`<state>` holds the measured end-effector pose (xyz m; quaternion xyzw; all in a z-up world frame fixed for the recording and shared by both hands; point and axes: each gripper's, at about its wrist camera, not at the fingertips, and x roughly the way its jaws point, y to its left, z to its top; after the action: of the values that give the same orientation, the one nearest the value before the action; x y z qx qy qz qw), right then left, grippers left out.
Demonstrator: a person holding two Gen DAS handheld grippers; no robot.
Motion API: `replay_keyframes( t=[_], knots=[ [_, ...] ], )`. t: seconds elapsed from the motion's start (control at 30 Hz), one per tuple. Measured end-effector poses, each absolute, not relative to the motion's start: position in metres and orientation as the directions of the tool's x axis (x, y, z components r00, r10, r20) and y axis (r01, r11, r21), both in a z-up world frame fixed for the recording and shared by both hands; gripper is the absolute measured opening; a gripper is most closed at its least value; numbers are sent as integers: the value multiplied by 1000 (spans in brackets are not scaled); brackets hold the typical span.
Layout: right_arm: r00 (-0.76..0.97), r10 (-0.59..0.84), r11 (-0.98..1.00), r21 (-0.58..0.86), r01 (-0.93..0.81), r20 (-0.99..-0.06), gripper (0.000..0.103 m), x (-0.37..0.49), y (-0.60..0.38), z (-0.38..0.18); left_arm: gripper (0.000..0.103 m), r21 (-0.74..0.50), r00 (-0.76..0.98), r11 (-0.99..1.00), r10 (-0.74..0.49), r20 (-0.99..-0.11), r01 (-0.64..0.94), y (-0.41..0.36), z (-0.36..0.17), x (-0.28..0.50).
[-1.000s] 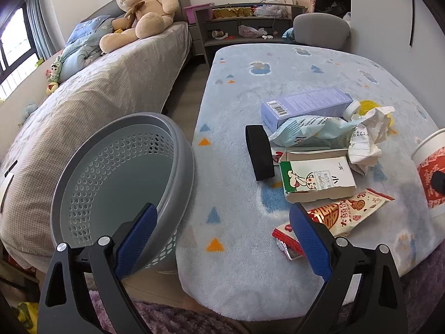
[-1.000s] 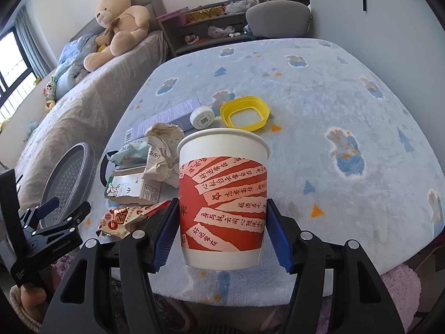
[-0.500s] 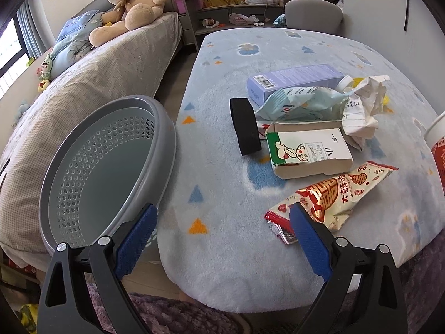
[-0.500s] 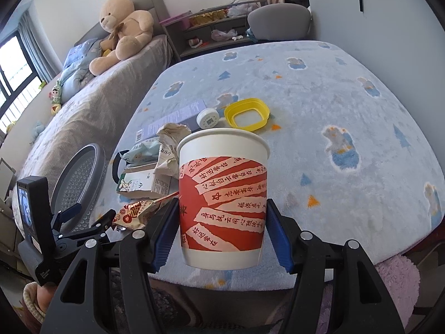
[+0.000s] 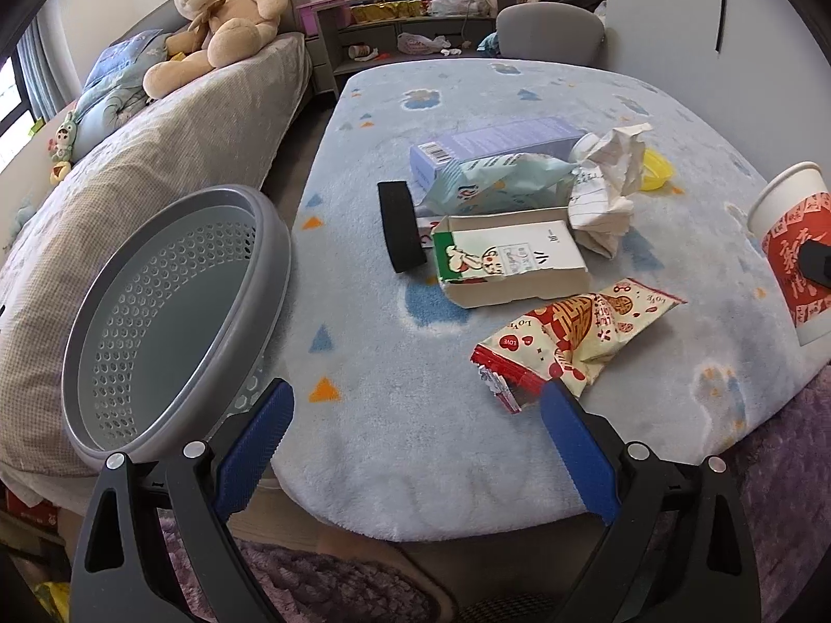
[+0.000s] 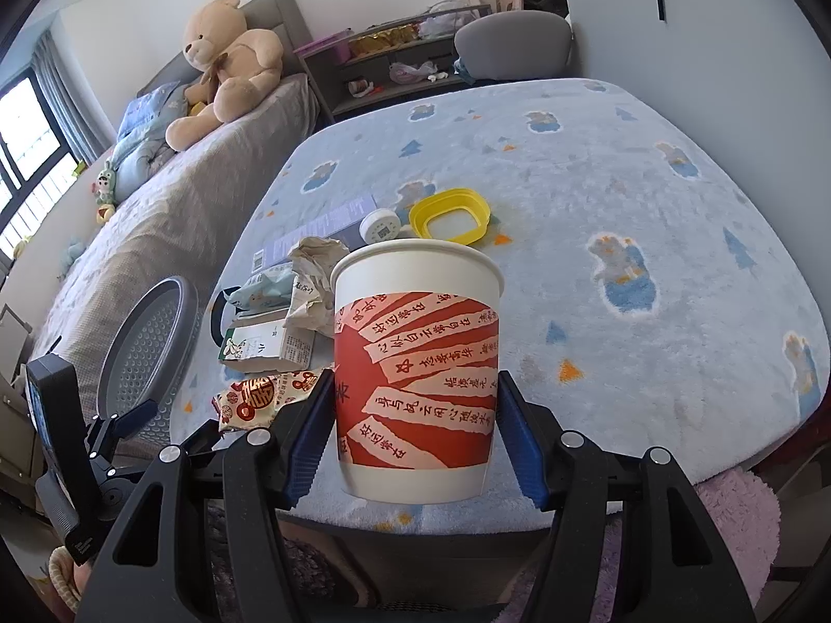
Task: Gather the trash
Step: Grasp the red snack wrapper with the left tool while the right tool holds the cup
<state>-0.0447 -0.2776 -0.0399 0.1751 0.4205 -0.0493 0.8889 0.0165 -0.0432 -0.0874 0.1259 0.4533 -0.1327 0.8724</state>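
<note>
One paper cup point(image 6: 418, 371), red and white, upright, clamped between the blue pads of the right gripper point(image 6: 415, 433) at the near edge of the table point(image 6: 649, 197); bottom of cup clear of the cloth. Left gripper point(image 5: 415, 446) wide apart, holding nothing, hanging over the near table edge beside one grey perforated basket point(image 5: 171, 311), tilted between bed point(image 5: 171, 156) and table.

Counted on the blue cloth: one snack wrapper point(image 5: 571, 335), red and cream, nearest the left gripper, its torn end just ahead of the right-hand pad; one milk carton point(image 5: 511, 262), lying flat; one black band point(image 5: 400, 226) just left of the carton; one pale-blue packet point(image 5: 493, 187); one crumpled paper ball point(image 5: 607, 187); one lavender box point(image 5: 493, 148) behind them; one small white round jar point(image 6: 380, 226); one yellow lid point(image 6: 449, 213) beside the jar. All clustered except the cup.

One teddy bear point(image 5: 218, 15) on the bed, one grey chair point(image 5: 548, 31) at the far end.
</note>
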Motion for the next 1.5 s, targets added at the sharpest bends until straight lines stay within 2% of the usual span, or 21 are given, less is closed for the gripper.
replay_keyframes(
  t=[0.2, 0.47, 1.17, 1.23, 1.3, 1.37, 1.43, 1.5],
  knots=[
    [649, 53, 932, 271, 242, -759, 59, -48, -282, -38, 92, 73, 535, 894, -197, -822, 441, -59, -85, 7],
    [653, 47, 927, 277, 254, -756, 59, -53, -286, -37, 92, 69, 527, 862, -241, -815, 502, -69, -77, 2],
    [650, 30, 921, 275, 278, -759, 59, -59, -295, -40, 91, 32, 452, 839, -259, -854, 543, -110, -109, 31],
    [650, 30, 920, 276, 279, -759, 59, -59, -296, -40, 87, 29, 452, 839, -262, -853, 543, -111, -109, 31],
    [650, 30, 919, 277, 282, -760, 59, -59, -297, -40, 73, 32, 445, 837, -258, -858, 546, -112, -110, 32],
    [649, 32, 919, 278, 281, -760, 59, -59, -297, -41, 65, 37, 437, 836, -248, -864, 547, -113, -112, 33],
    [649, 32, 919, 277, 280, -760, 59, -59, -298, -41, 61, 40, 435, 836, -243, -867, 548, -113, -113, 32],
    [649, 32, 919, 278, 280, -761, 59, -59, -298, -41, 52, 21, 425, 833, -260, -867, 553, -112, -111, 30]
  ],
)
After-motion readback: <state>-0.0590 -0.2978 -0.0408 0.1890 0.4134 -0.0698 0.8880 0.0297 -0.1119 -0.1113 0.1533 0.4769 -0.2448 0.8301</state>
